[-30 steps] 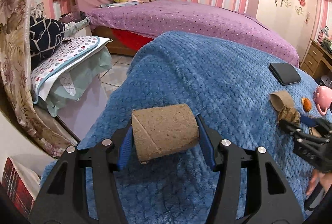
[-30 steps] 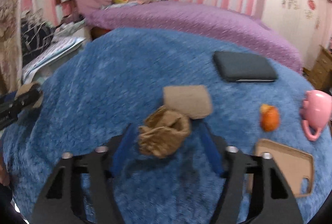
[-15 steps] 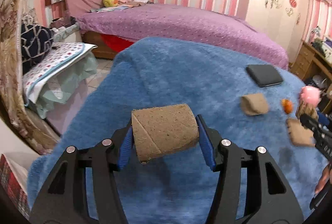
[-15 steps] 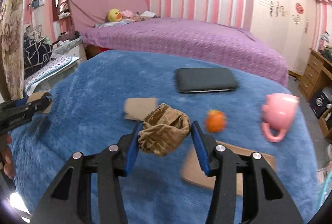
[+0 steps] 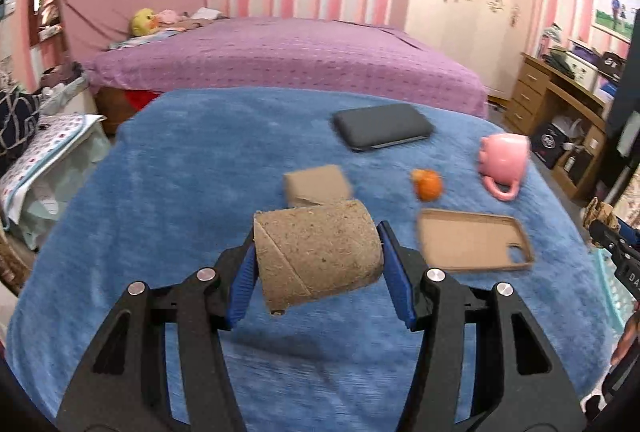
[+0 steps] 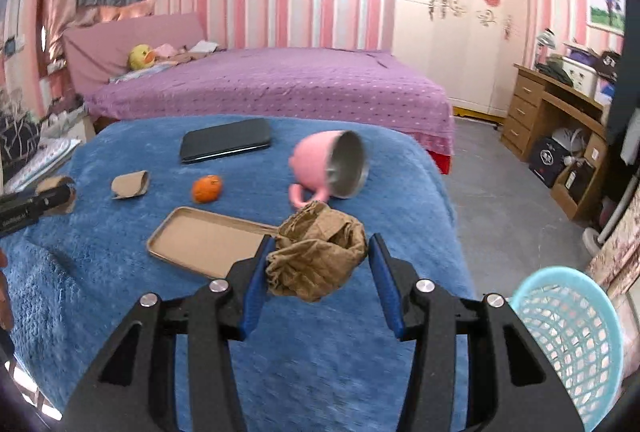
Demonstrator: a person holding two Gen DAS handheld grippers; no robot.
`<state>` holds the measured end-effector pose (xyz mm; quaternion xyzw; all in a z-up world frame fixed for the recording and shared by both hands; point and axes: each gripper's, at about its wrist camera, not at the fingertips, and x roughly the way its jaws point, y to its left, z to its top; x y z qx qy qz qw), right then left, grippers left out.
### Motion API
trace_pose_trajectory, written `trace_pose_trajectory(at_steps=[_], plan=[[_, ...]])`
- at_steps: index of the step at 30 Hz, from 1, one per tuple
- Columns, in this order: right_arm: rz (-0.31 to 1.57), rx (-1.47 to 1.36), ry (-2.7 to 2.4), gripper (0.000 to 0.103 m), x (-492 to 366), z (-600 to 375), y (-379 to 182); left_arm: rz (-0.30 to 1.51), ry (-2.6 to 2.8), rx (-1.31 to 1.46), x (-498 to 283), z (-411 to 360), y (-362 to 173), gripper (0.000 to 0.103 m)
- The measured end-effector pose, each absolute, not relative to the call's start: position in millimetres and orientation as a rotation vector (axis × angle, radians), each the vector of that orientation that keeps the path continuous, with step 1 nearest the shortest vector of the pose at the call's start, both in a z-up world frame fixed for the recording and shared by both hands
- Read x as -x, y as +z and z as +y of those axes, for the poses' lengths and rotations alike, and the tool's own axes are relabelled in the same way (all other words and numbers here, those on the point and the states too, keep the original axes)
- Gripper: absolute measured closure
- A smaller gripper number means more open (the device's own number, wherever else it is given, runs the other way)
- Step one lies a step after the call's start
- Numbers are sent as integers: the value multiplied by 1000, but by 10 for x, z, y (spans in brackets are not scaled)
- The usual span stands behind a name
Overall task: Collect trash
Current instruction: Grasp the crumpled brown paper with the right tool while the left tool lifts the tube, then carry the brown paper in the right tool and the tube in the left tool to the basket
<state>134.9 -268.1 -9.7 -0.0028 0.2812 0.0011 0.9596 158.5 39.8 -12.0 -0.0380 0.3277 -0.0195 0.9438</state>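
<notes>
Right wrist view: the right claw [image 6: 318,268] pinches a paper wad [image 6: 318,256] between its blue pads, above the blue-covered bench [image 6: 120,272]. The bin [image 6: 572,336], a pale blue mesh basket, stands off the bench edge at 4 o'clock from the wad. In the left wrist view, the left claw [image 5: 318,264] pinches a tube [image 5: 316,252] by its two ends. A flattened tube [image 5: 316,184] lies on the bench at 12 o'clock from the held one.

Risks, as judged from this position:
- The wad is soft and irregular; it may compress and slip out if the claw swings fast toward the bin.
- The tube is held end to end; its hollow wall may buckle under pressure or pivot between the pads.
- An early release would drop either item on the bench or floor, short of the bin rim.
- The tipped mug [image 6: 328,168], orange [image 6: 207,188] and phone case [image 6: 204,240] lie close to the travel path; a low pass could knock them.
- Both claws converging on one bin could collide.

Legible writing: part of a white marking, apparently "DA", shows on the right claw body at the left view's right edge. The wall decals are too small to read.
</notes>
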Motion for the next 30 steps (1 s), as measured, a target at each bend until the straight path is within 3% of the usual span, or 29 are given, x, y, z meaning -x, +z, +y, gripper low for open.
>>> trace_pose_trajectory(at_steps=[30], plan=[[582,-17,-107,55,-1242,-3663,-312,674,-158,-45,-1482,-1036,-386,48]])
